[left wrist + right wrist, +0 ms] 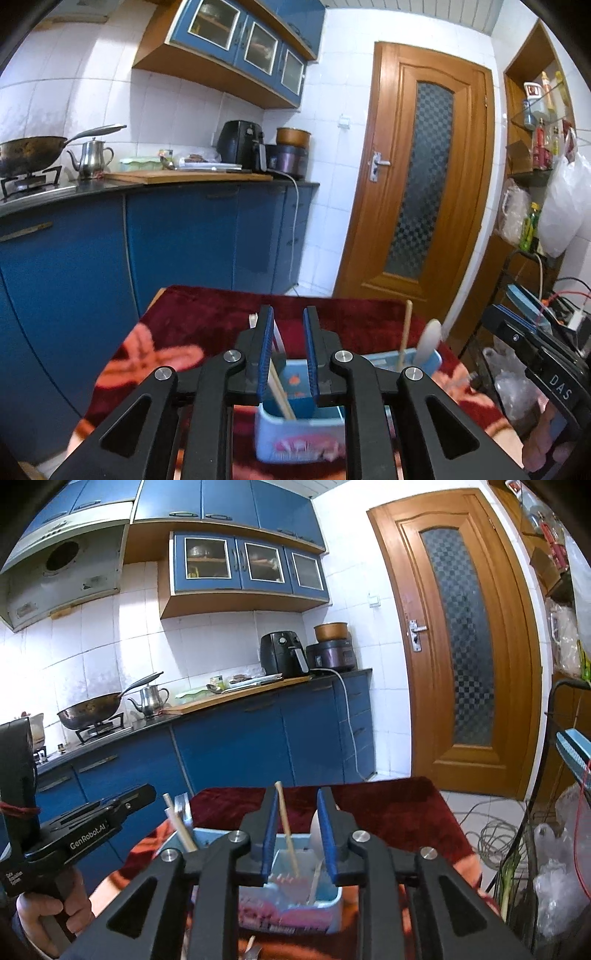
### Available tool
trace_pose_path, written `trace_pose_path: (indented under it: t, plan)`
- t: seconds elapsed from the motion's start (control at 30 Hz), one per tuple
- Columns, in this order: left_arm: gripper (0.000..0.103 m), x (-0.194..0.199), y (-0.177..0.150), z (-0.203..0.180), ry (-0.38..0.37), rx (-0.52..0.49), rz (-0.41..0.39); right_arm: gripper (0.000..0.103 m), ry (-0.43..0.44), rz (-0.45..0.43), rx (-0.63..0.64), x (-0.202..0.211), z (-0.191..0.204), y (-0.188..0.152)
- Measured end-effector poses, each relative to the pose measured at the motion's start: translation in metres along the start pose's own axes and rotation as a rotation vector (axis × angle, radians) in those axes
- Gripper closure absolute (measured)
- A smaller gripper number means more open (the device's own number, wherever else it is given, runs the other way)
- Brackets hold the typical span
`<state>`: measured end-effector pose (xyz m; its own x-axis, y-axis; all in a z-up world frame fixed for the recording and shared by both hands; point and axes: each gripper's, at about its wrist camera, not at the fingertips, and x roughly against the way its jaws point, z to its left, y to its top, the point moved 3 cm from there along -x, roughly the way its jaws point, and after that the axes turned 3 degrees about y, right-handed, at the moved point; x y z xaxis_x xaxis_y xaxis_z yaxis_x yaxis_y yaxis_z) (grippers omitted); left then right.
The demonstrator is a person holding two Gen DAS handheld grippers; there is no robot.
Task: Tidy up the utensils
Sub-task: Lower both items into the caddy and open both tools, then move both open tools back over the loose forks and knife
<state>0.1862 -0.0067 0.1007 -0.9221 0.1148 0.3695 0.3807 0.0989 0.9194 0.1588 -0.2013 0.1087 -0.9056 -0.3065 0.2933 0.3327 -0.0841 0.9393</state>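
A light blue utensil box point(299, 432) stands on the red blanket-covered table point(207, 317). In the left wrist view a chopstick point(282, 393) leans in it, with a wooden stick point(405, 332) and a white spoon point(430, 341) in a second blue box behind. My left gripper point(289, 317) is open, just above the box, holding nothing. In the right wrist view my right gripper point(296, 797) is open above a blue box point(317, 901); a wooden stick point(286, 830) and a white spoon point(316, 829) stand between its fingers, untouched. The left gripper's body point(85, 834) shows at left.
Blue kitchen cabinets point(177, 236) and a counter with wok point(29, 151), kettle point(90, 157) and air fryer point(240, 144) stand behind the table. A wooden door point(424, 177) is at right. A rack with bags and cables point(546, 849) stands right of the table.
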Motion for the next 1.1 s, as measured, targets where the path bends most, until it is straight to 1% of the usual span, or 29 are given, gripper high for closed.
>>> trace_pose_path:
  t: [0.23, 0.4, 0.63, 0.87, 1.1]
  plan:
    - [0.086, 0.034, -0.002, -0.008, 0.002, -0.064, 0.020, 0.076, 0.012, 0.030, 0.005, 0.028, 0.014, -0.011]
    - [0.086, 0.053, -0.007, -0.007, 0.003, -0.080, 0.054, 0.075, 0.024, 0.066, -0.008, 0.042, 0.021, -0.024]
    - [0.087, 0.078, -0.020, 0.002, 0.046, -0.103, 0.095, 0.074, 0.030, 0.120, -0.030, 0.056, 0.023, -0.047]
    - [0.087, 0.090, -0.045, 0.013, 0.051, -0.088, 0.165, 0.072, 0.026, 0.183, -0.061, 0.067, 0.020, -0.069]
    - [0.086, 0.081, -0.071, 0.018, 0.033, -0.064, 0.234, 0.070, 0.012, 0.231, -0.069, 0.073, 0.015, -0.090]
